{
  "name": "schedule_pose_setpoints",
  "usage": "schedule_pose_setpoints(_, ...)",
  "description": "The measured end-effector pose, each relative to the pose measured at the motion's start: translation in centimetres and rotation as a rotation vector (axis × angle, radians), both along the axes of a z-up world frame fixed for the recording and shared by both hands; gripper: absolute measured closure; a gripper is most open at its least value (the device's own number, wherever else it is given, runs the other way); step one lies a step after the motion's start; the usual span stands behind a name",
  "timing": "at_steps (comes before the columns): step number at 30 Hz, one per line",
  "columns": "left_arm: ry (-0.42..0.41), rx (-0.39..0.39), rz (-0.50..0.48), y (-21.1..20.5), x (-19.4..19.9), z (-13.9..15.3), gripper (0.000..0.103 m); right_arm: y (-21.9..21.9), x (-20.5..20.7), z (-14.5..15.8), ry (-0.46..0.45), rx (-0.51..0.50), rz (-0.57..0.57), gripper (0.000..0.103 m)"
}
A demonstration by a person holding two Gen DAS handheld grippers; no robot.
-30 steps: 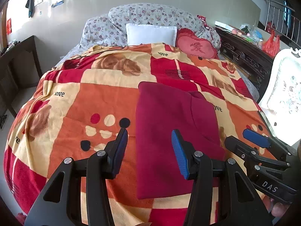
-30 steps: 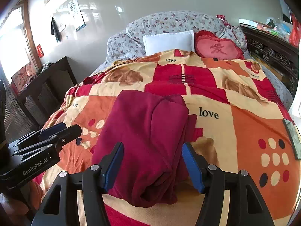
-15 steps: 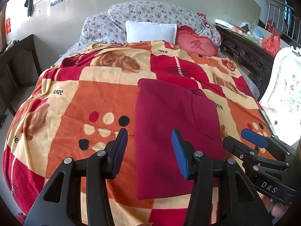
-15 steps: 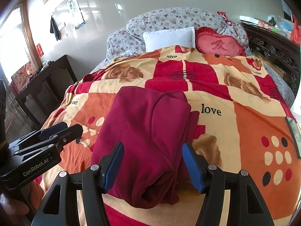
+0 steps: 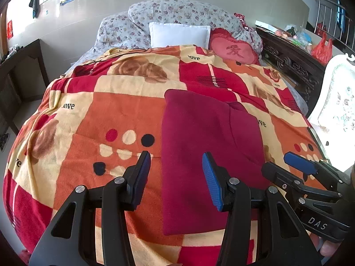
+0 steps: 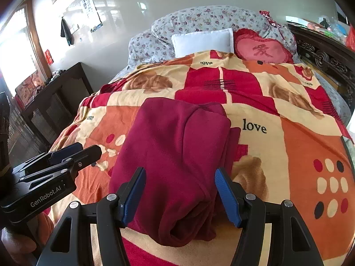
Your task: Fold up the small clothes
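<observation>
A dark red garment (image 5: pixel 206 155) lies folded into a long rectangle on the patterned blanket (image 5: pixel 106 122); it also shows in the right wrist view (image 6: pixel 177 159), with a rumpled near end. My left gripper (image 5: pixel 176 173) is open and empty, held above the garment's near left edge. My right gripper (image 6: pixel 180 190) is open and empty, above the garment's near end. Each gripper shows in the other's view: the right one (image 5: pixel 288 166) at the garment's right, the left one (image 6: pixel 77 150) at its left.
A white pillow (image 5: pixel 179 33), a red heart cushion (image 5: pixel 235 51) and floral bedding (image 5: pixel 177 11) lie at the bed's head. A dark carved cabinet (image 5: pixel 288 59) stands right of the bed, a dark wooden table (image 6: pixel 55 93) left. A white panel (image 5: pixel 337 110) is at far right.
Both grippers have drifted slightly forward over the bed, staying open. The garment has not moved.
</observation>
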State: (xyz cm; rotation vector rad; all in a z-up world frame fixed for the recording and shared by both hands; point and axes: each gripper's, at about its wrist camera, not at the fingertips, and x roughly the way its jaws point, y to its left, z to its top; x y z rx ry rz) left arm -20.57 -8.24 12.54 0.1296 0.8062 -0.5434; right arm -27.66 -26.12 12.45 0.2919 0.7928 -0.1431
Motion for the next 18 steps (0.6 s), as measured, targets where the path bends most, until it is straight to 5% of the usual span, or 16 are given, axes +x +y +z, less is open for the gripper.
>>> schedule_pose_setpoints(18, -0.026, 0.021, 0.020, 0.6, 1.2, -0.8, 0.055, -0.4, 0.2, -1.0, 0.017, 0.017, -0.001, 0.041)
